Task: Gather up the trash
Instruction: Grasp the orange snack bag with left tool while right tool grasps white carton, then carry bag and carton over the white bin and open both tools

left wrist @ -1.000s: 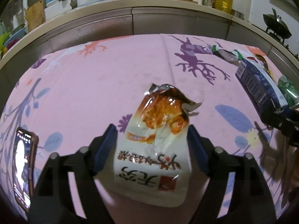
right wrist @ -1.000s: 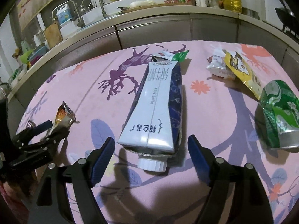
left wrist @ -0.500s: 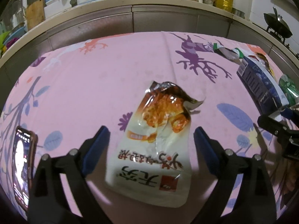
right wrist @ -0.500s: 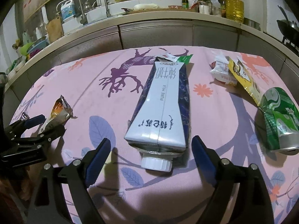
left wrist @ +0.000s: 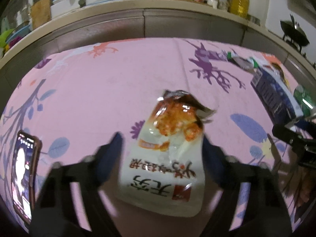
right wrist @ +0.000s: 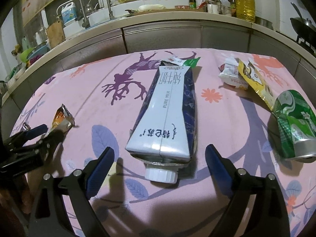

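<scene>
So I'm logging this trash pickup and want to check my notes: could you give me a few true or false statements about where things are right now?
1. The white snack wrapper with the orange food picture lies between the left gripper fingers. True.
2. The blue and white milk carton stands upright. False: it lies flat on the pink patterned tablecloth, its white cap toward the camera.
3. The right gripper is shut on the carton. False: its fingers are spread, clear of both carton sides.
4. A crushed green drink can lies to the right of the carton. True.
5. A phone with a lit screen lies left of the wrapper. True.
</scene>
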